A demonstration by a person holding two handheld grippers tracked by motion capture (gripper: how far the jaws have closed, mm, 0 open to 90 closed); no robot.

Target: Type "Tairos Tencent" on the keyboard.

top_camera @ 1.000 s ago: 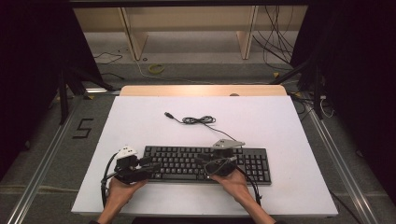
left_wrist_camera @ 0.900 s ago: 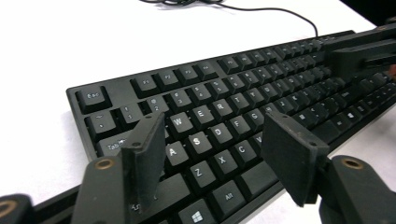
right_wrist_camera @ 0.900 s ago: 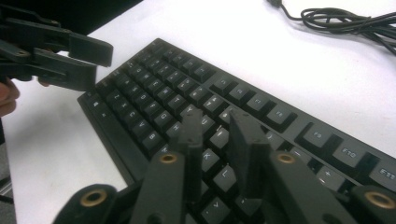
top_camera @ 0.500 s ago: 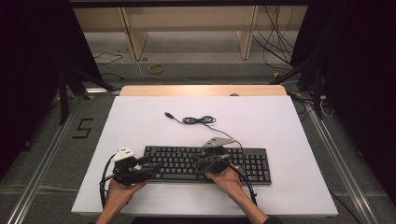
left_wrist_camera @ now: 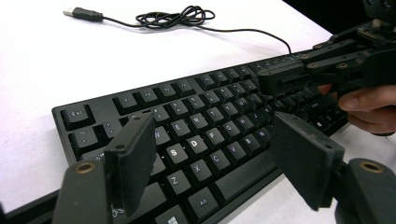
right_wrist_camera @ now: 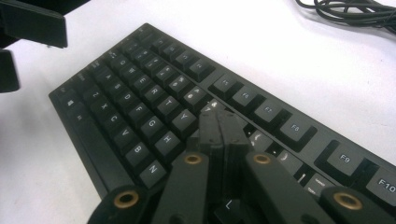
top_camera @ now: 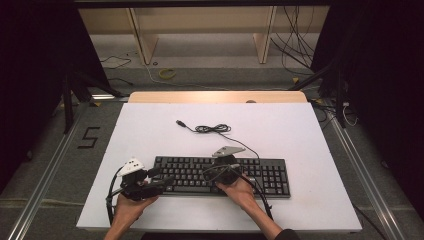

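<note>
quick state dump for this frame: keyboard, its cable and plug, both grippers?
keyboard: flat on the white table, upright, keys up.
cable: loosely bundled behind the keyboard.
USB plug: unplugged, lying free on the table.
left gripper: open, jaws wide apart over the keyboard's left end.
right gripper: shut, tip over the middle keys.

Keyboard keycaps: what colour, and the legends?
Black keycaps with white legends on the keyboard; clearest in the left gripper view.
</note>
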